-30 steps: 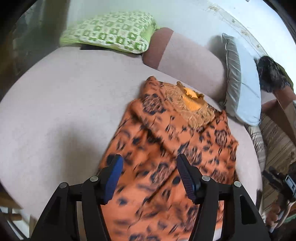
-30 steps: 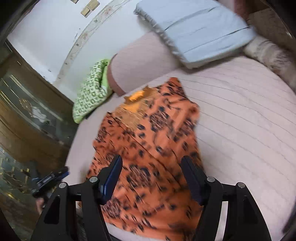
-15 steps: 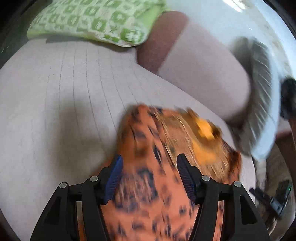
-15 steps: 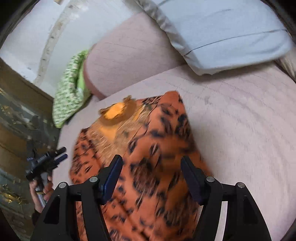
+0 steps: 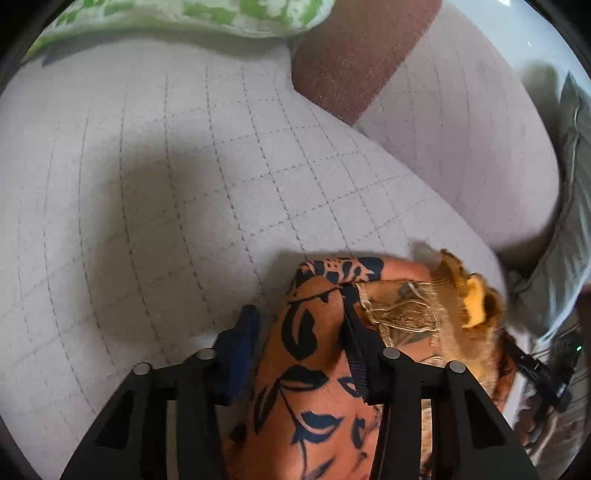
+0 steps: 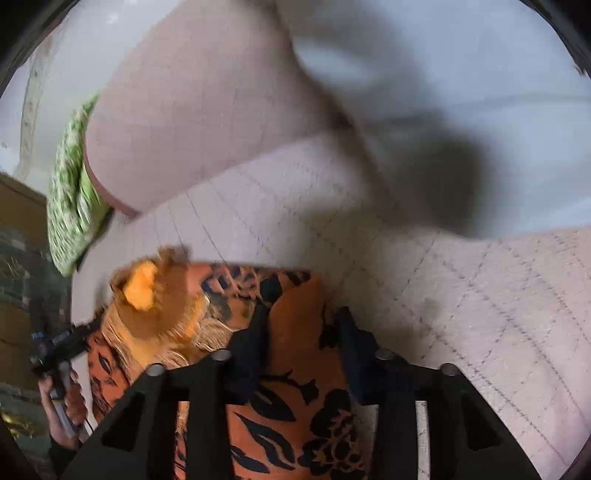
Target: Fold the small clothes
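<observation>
left gripper: the black two-finger left gripper with blue pads (image 5: 299,354) points steeply down over one top corner of the garment; its jaws are closing with a ridge of cloth between them, and the left-hand pad looks not yet on the fabric
right gripper: the black two-finger right gripper (image 6: 301,343) stands over the opposite top corner, jaws closing around a raised fold of cloth; whether the pads already press it I cannot tell
garment: the small orange garment with dark blue floral print and a gold fringed neckline (image 5: 314,398) lies on the bed, its neck end towards the bolster, well clear of the pillows
surface: pale pink quilted bedcover with stitched squares (image 5: 155,206)
behind: a pinkish bolster with a reddish-brown end (image 5: 354,62), a green-and-white patterned pillow (image 5: 207,14), a pale grey pillow (image 6: 480,74)
step: pinching both shoulder corners to begin a fold
next move: likely finish both pinches, lift together, carry the top edge towards the hem, keeping the cloth even
</observation>
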Motion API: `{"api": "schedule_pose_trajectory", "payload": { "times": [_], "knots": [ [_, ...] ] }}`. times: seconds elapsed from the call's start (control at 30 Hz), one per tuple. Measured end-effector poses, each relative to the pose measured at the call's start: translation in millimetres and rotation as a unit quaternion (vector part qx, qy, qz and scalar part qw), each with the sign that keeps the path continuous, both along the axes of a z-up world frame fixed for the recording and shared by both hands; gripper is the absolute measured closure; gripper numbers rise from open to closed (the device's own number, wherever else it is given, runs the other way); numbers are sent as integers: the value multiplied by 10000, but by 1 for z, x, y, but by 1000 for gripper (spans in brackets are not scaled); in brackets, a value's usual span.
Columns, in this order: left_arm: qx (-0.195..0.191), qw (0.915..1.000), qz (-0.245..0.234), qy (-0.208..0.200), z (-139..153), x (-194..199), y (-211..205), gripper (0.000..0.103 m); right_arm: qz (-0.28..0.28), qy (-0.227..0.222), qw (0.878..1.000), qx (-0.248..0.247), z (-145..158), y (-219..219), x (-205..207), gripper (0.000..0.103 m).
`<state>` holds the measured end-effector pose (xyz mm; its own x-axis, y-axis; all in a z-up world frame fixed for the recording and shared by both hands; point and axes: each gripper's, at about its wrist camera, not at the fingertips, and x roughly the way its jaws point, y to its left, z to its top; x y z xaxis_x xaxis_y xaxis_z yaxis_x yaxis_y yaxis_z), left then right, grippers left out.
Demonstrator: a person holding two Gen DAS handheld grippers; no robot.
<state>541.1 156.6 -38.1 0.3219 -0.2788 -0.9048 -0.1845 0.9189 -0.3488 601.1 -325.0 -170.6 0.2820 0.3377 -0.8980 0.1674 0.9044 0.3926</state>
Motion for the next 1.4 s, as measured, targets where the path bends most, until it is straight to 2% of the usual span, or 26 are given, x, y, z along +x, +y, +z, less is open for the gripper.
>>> {"api": "schedule_pose_trajectory", "payload": {
  "times": [0.03, 0.07, 0.13, 0.23, 0.27, 0.3, 0.37, 0.53, 0.6, 0.63, 0.7, 0.8, 0.87, 0.93, 1.0, 1.1, 1.17, 1.2, 1.3, 1.4],
  "knots": [
    [135, 9999, -29, -24, -2, 4, -2, 82, 65, 67, 9999, -91, -4, 1, 0, 85],
    [199, 9998, -51, -15, -3, 7, -3, 94, 42, 57, 9998, -211, -3, -1, -1, 90],
    [35, 9999, 16, -102, 0, 11, 1, 95, -88, -78, 9999, -37, 4, -11, -6, 92],
    [270, 9974, 151, -644, 11, 13, 8, 95, -109, -385, 9991, -171, 20, -17, -15, 93],
    [272, 9976, 189, -604, 5, 16, 10, 95, -76, -341, 9988, -330, 17, -17, -15, 93],
    [242, 9987, 194, -392, -9, 23, 11, 95, -66, -216, 9987, -464, 9, -16, -15, 93],
    [241, 9993, 225, -197, -27, 29, 9, 94, -69, -85, 9989, -455, -2, -13, -14, 92],
    [415, 9988, 61, -246, -41, 43, -9, 83, -41, -240, 9992, -319, -2, -10, -10, 71],
    [555, 9982, 81, -216, -44, 52, -14, 90, -51, -235, 9987, -439, -2, -6, -6, 77],
    [619, 9979, 38, -203, -44, 56, -20, 94, -19, -232, 9981, -576, -2, -4, -4, 92],
    [534, 9980, 72, -344, -40, 56, -22, 94, -7, -261, 9980, -577, 4, -6, -6, 94],
    [138, 9974, 185, -677, -22, 50, -13, 95, 12, -681, 9961, -568, 36, -13, -21, 95],
    [31, 9961, 178, -869, -10, 38, -9, 95, 35, -954, 9936, -608, 63, -13, -40, 95],
    [-85, 9927, 186, -1187, 11, 16, -5, 95, 97, -1230, 9900, -685, 90, -12, -63, 95],
    [-379, 9872, 238, -1531, 31, -13, 5, 95, 133, -1512, 9857, -730, 117, -14, -93, 95],
    [-716, 9782, 344, -1917, 54, -73, 20, 95, 232, -2031, 9769, -630, 157, -13, -158, 95],
    [-768, 9725, 284, -2178, 65, -121, 27, 95, 205, -2203, 9734, -602, 173, -15, -202, 95],
    [-741, 9715, 282, -2233, 67, -142, 30, 95, 195, -2269, 9725, -494, 179, -14, -228, 95],
    [-1010, 9693, 339, -2214, 55, -207, 43, 95, 166, -2331, 9716, -368, 184, -9, -289, 95],
    [-1001, 9732, 516, -2006, 22, -264, 48, 95, 90, -2112, 9748, -707, 167, 6, -352, 95]
  ]
}}
